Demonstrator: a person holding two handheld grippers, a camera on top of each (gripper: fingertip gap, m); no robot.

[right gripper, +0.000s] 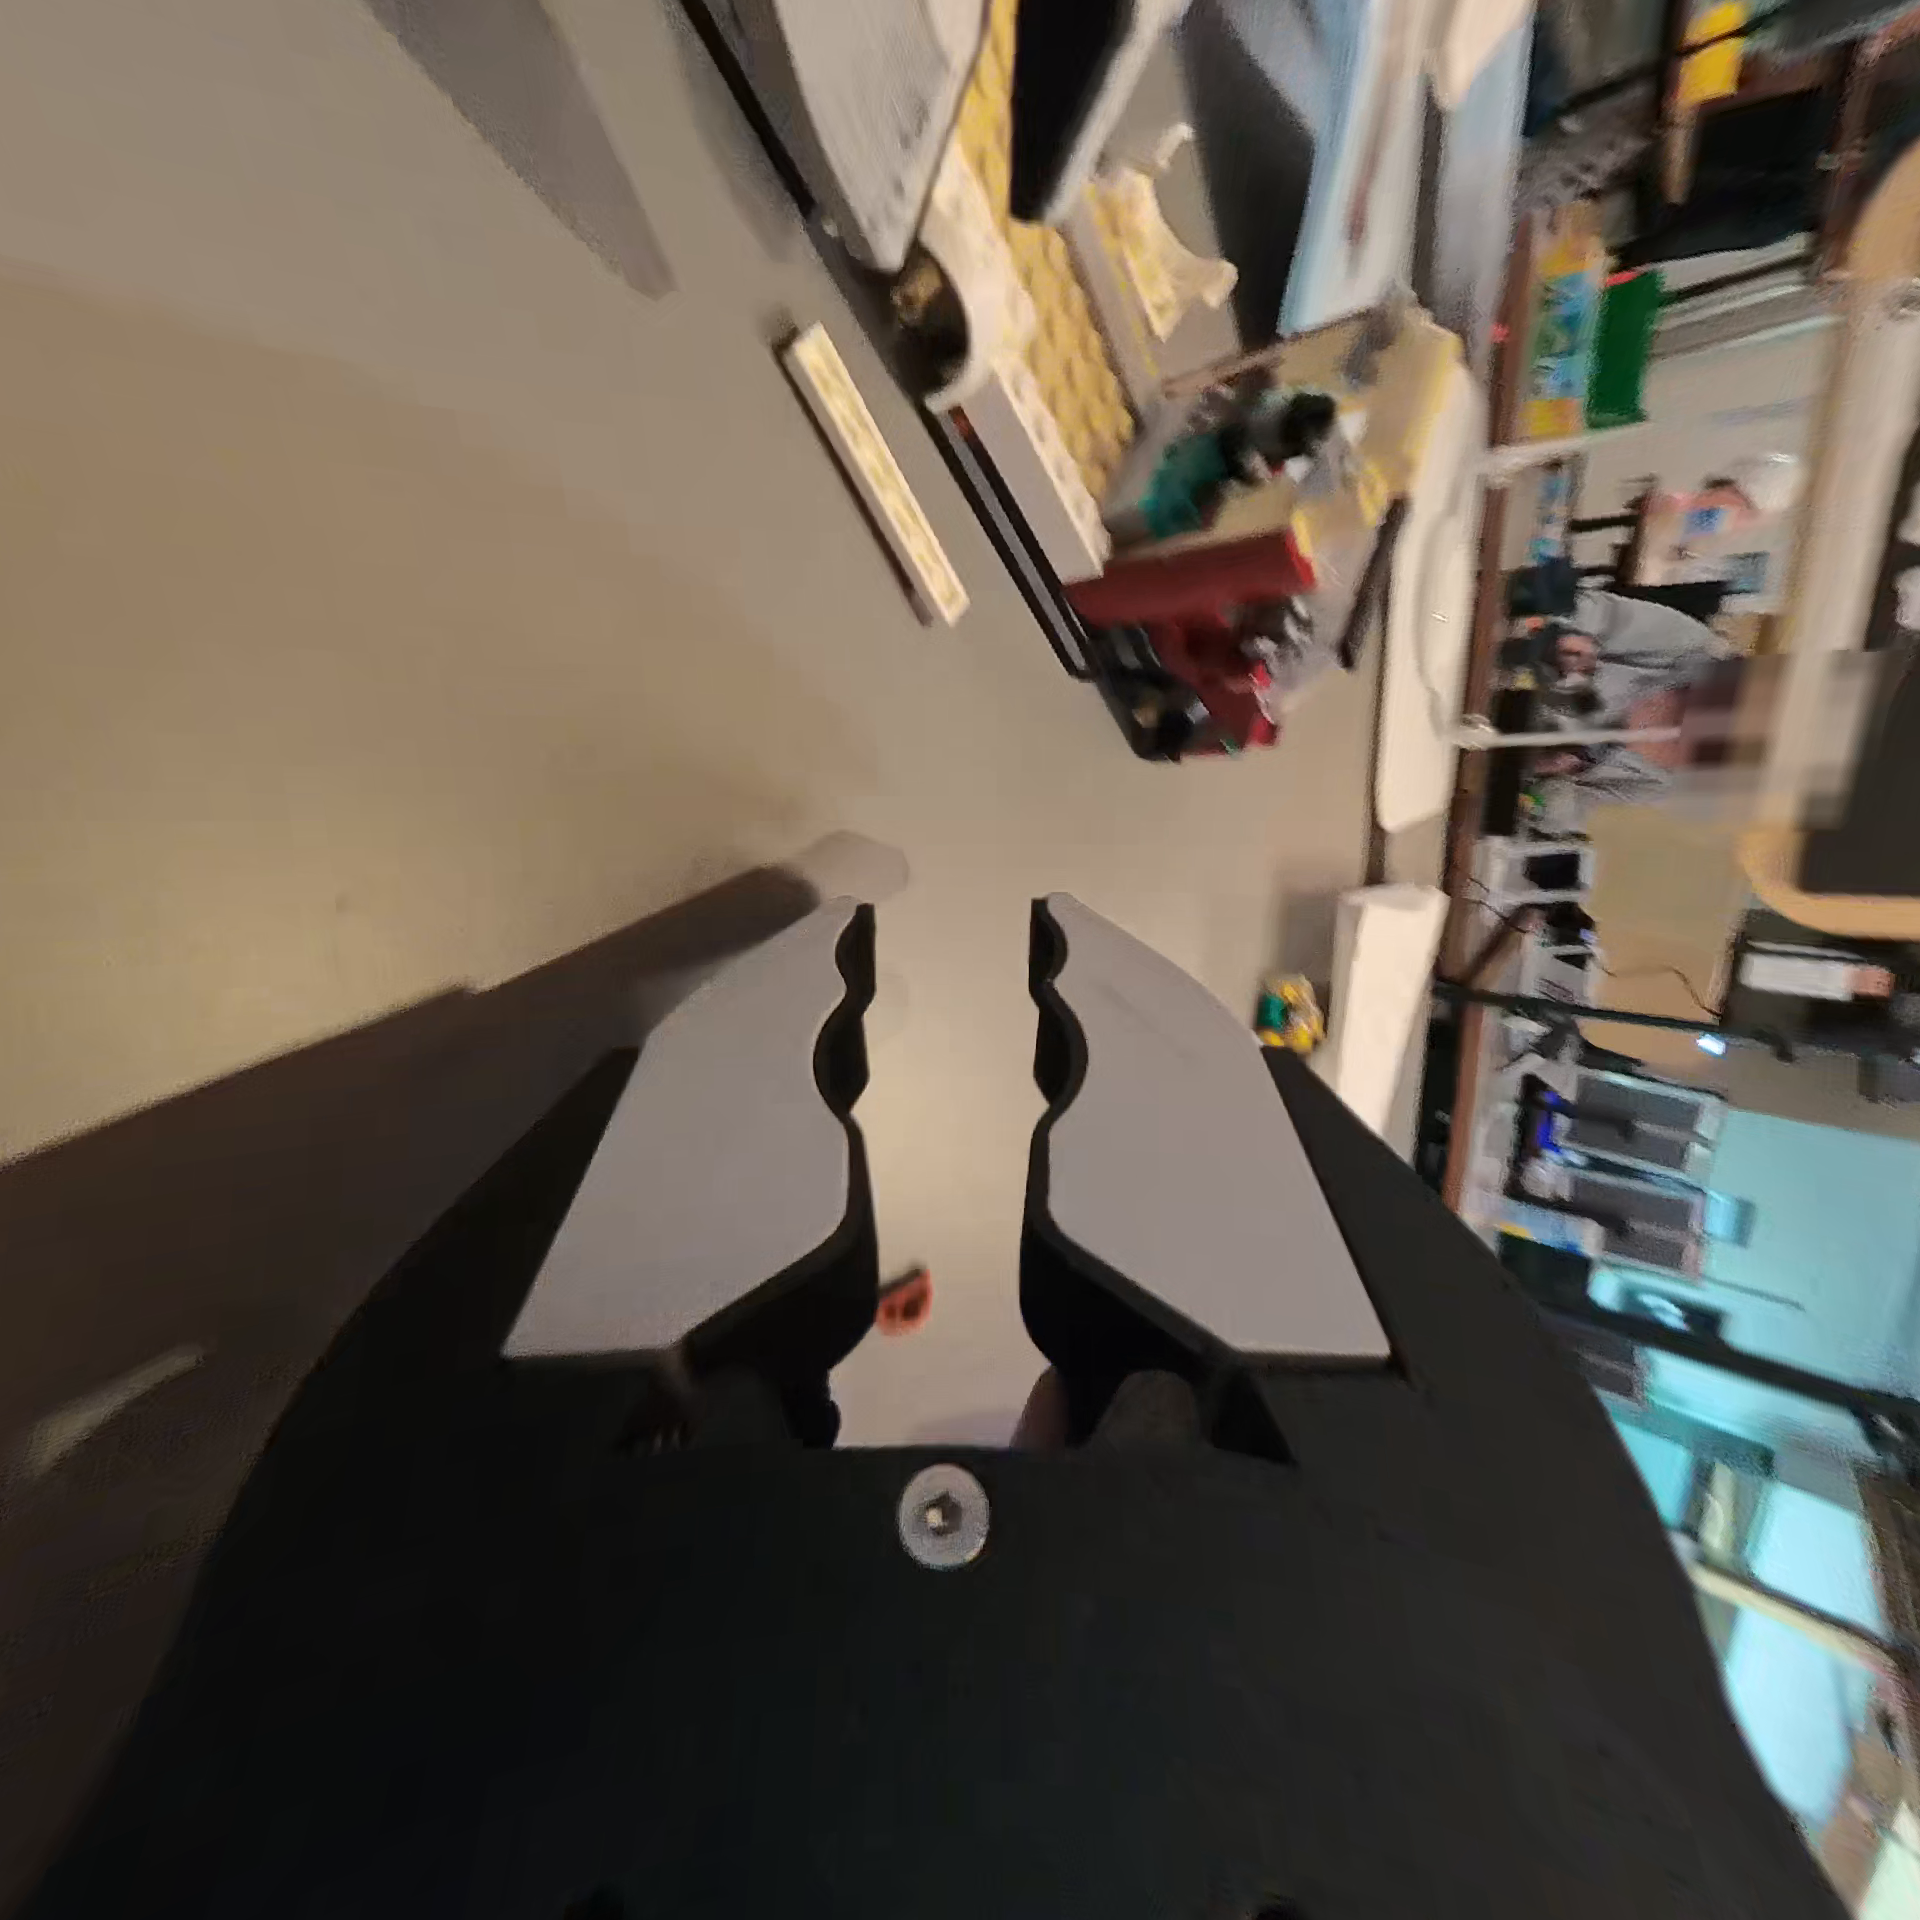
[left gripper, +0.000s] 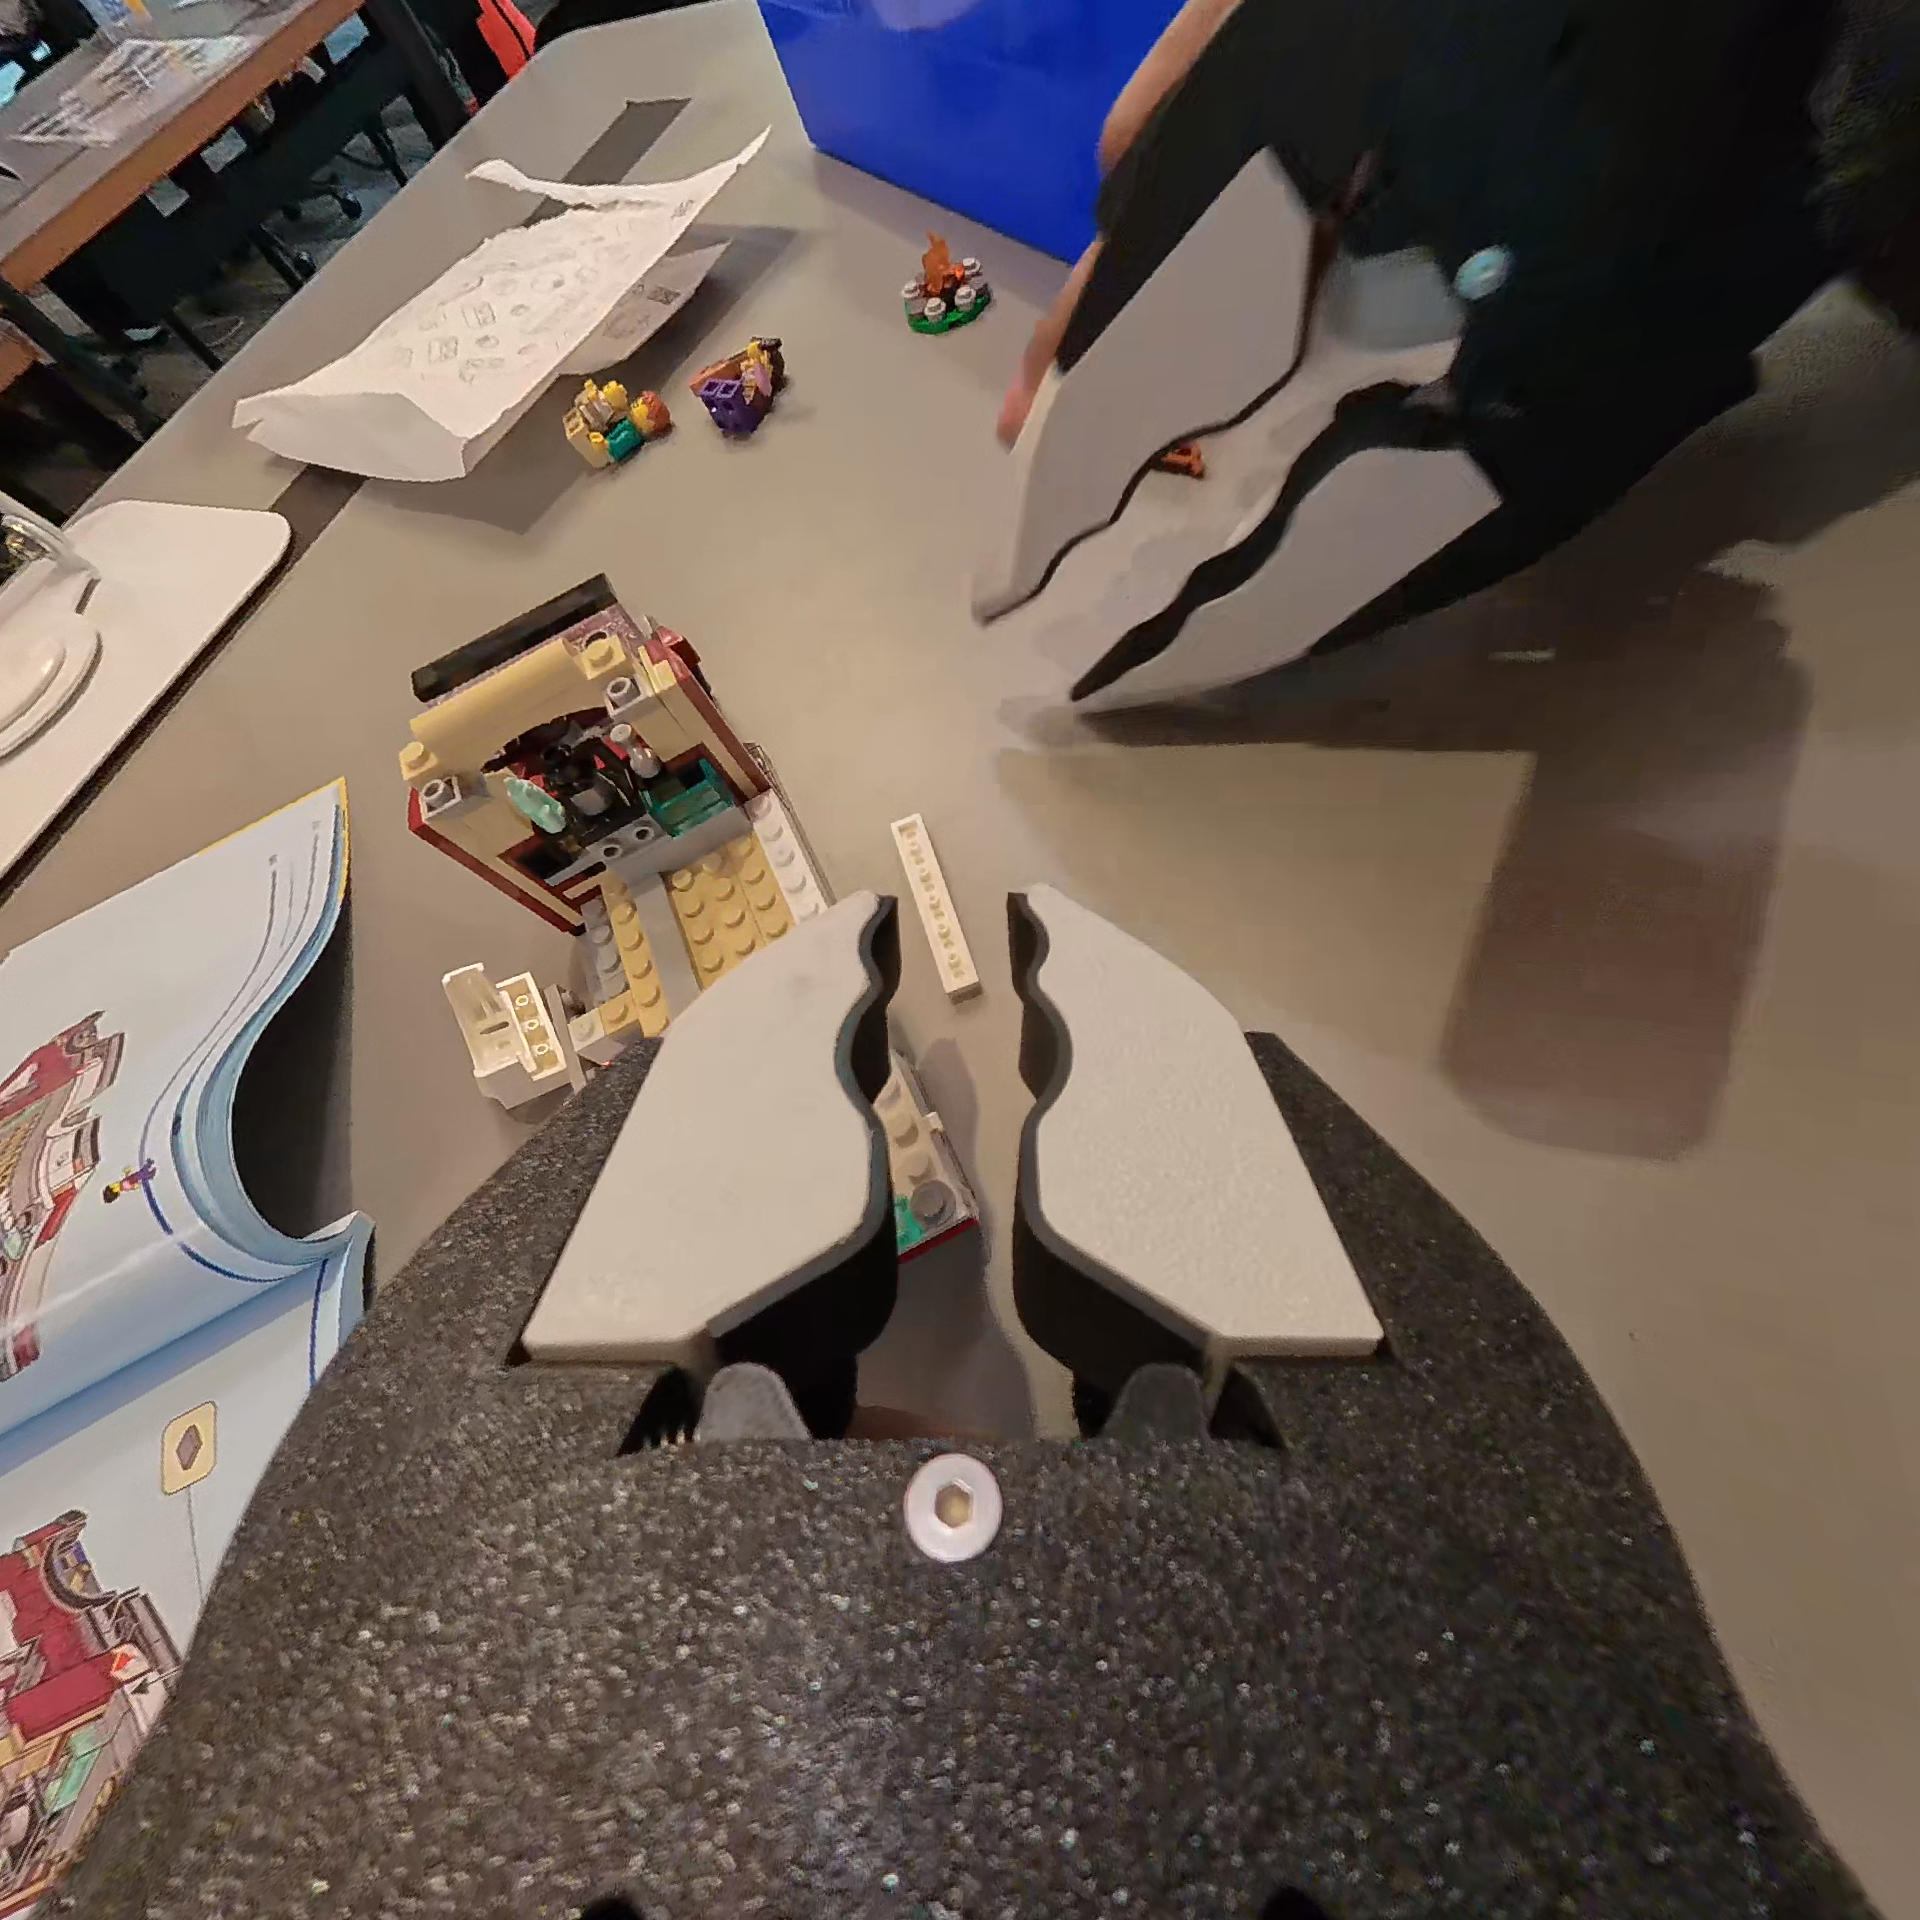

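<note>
Hovering left tool (left gripper: 954, 914): jaws apart, gripping nothing, over a white strip plate (left gripper: 935, 906) lying flat on the counter (left gripper: 1195, 831), just beside the brick building (left gripper: 623, 810).
Right tool (right gripper: 951, 914): released, empty, above bare counter, a small orange piece (right gripper: 902, 1304) beneath.

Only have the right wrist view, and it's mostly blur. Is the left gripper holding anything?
Observer: No. The left gripper is open. A white strip plate lies flat on the table between its fingertips, touching neither.
Operator: What's near the brick house?
Observer: An open instruction booklet right beside it.
Operator: Far side of the table?
Observer: A blue box, with a small campfire build in front of it.
</note>
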